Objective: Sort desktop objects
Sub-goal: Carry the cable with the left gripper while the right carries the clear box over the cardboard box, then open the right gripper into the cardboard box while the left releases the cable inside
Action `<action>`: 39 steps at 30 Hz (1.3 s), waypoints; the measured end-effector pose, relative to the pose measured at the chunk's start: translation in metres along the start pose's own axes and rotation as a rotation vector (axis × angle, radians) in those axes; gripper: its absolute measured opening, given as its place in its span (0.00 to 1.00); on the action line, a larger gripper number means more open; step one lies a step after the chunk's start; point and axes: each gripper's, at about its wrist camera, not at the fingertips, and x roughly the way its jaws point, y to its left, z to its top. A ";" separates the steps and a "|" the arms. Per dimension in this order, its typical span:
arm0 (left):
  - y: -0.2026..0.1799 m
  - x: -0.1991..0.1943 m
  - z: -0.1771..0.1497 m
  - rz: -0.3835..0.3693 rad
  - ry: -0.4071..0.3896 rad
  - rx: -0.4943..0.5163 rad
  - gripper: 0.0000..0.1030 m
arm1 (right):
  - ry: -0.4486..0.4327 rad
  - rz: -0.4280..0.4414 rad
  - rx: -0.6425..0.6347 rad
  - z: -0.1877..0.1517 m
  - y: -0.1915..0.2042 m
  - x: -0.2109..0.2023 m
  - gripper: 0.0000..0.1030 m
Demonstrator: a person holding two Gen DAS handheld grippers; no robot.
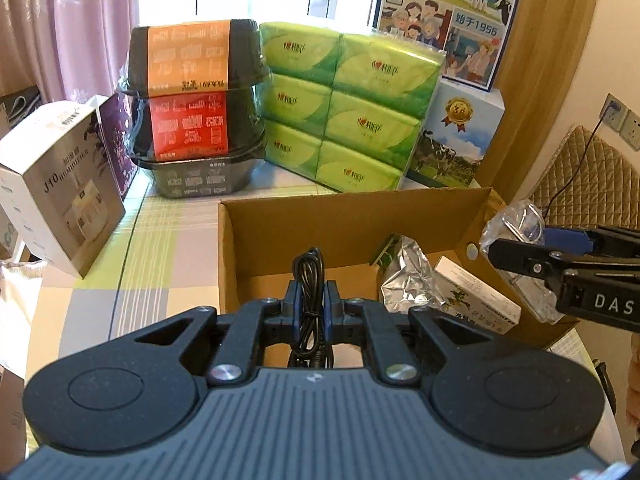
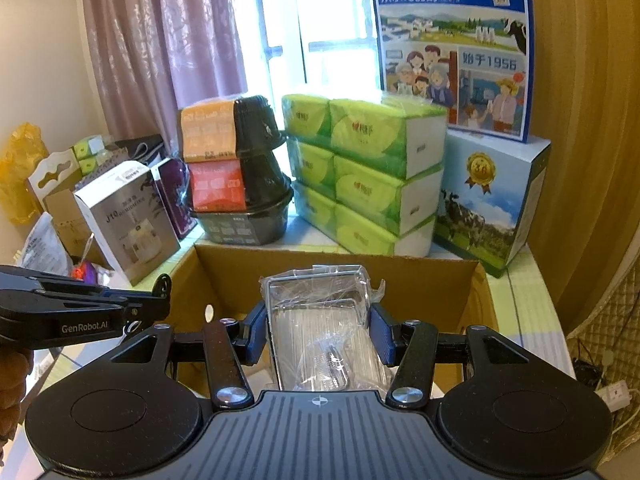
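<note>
Black cable point(image 1: 310, 304), bundled in a coil, sits clamped between the blue-padded fingers of the left gripper point(image 1: 311, 298), low in the centre of the left wrist view, held above the open cardboard box point(image 1: 344, 224). Inside that box, toward the right of the frame, lie a crinkled silver foil pouch point(image 1: 408, 280) and a small white carton with green print point(image 1: 476, 296), touching each other.

Entering from the right edge of the same view, the right gripper point(image 1: 516, 240) holds a clear plastic case in a transparent wrapper point(image 2: 320, 320); in the right wrist view the two pads press on either side of that case, which hangs over the box's interior. What the case contains is hard to make out through the glare, perhaps thin clear sticks.

Behind the box, across the upper half of both views, stand a stack of black food bowls with orange and red sleeves point(image 1: 196, 108), a green multipack of tissues point(image 1: 352, 108), and blue milk cartons point(image 1: 452, 140). At left sits a humidifier box marked J10 point(image 1: 64, 192) on the checked tablecloth point(image 1: 132, 280).
</note>
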 end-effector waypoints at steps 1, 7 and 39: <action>0.000 0.002 0.000 -0.002 0.002 0.001 0.08 | 0.002 0.001 0.002 0.000 0.000 0.002 0.48; 0.004 0.012 0.000 0.001 0.009 -0.007 0.08 | 0.009 0.004 0.006 -0.002 0.004 0.014 0.48; -0.003 -0.075 -0.057 0.020 -0.063 -0.057 0.97 | -0.010 0.012 0.122 -0.045 -0.009 -0.051 0.98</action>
